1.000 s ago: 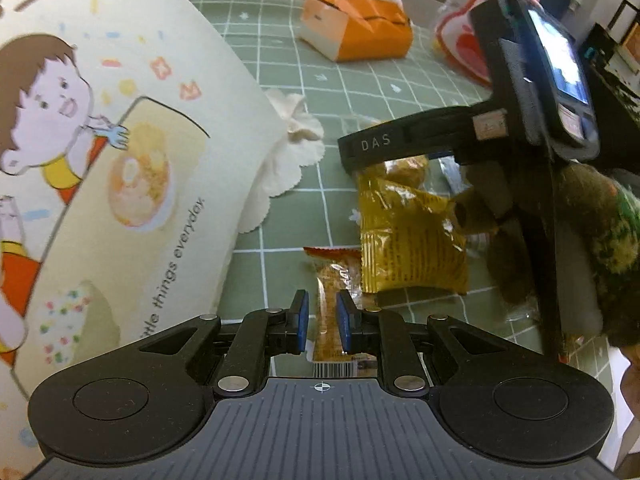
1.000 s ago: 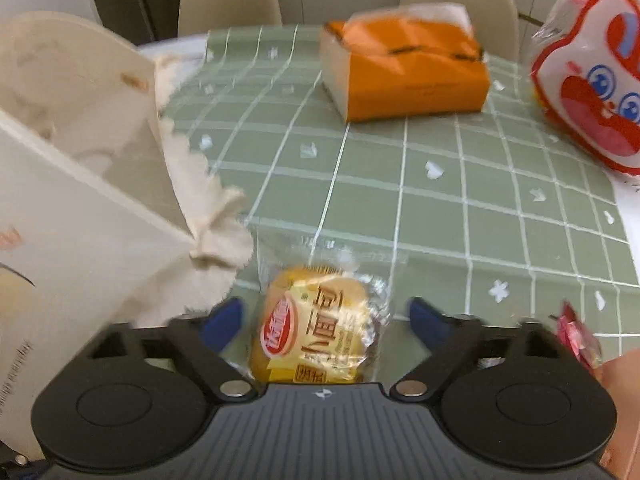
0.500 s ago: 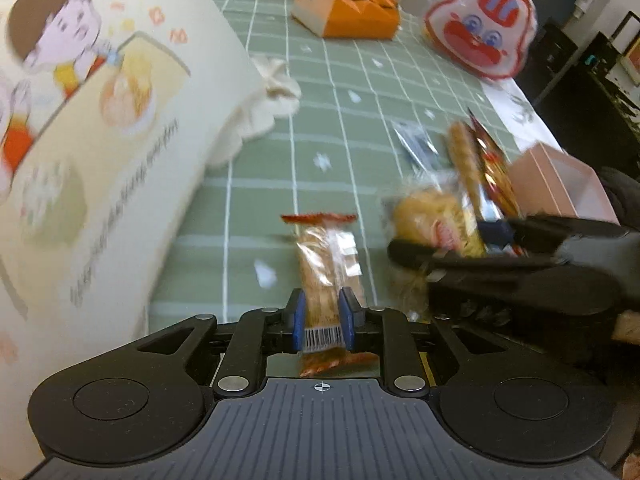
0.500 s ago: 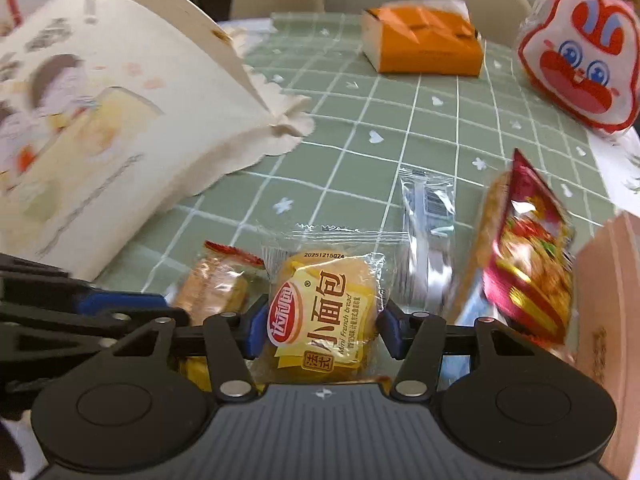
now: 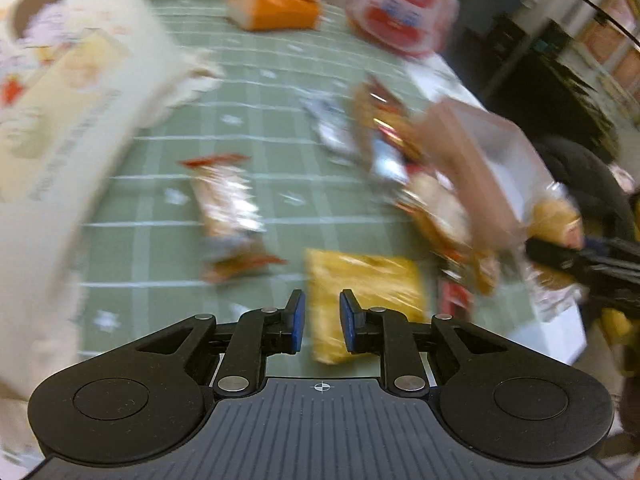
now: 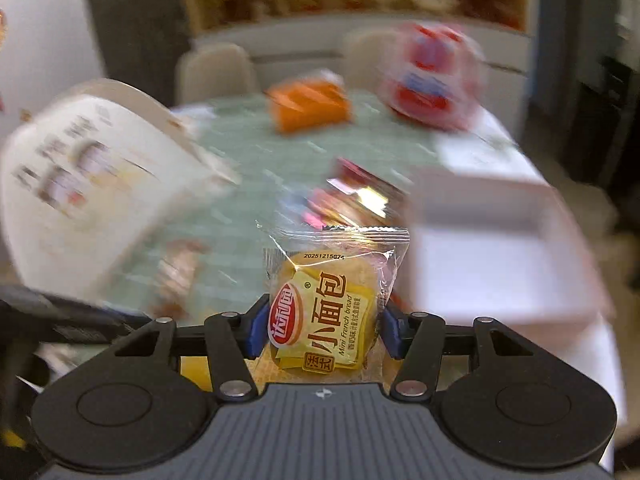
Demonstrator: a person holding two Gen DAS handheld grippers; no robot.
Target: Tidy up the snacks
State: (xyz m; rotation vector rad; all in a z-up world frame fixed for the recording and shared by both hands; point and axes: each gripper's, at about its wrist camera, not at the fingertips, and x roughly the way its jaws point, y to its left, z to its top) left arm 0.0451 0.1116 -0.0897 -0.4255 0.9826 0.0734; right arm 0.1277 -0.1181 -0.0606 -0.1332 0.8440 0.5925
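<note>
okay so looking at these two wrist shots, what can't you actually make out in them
- Left wrist view: motion blur smears the print on the orange-ended snack packet and the yellow bag.
- Left wrist view: the right gripper is cut off by the right edge.
- Right wrist view: the pink box is blurred; its contents are unreadable.
- Right wrist view: the bread packet hides the table behind it.

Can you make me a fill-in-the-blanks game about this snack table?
1. The tablecloth is ___ with white lines.
2. The box at the far end of the table is ___.
3. The bread packet has a ___ label.

Missing words: green, orange, yellow.
</note>
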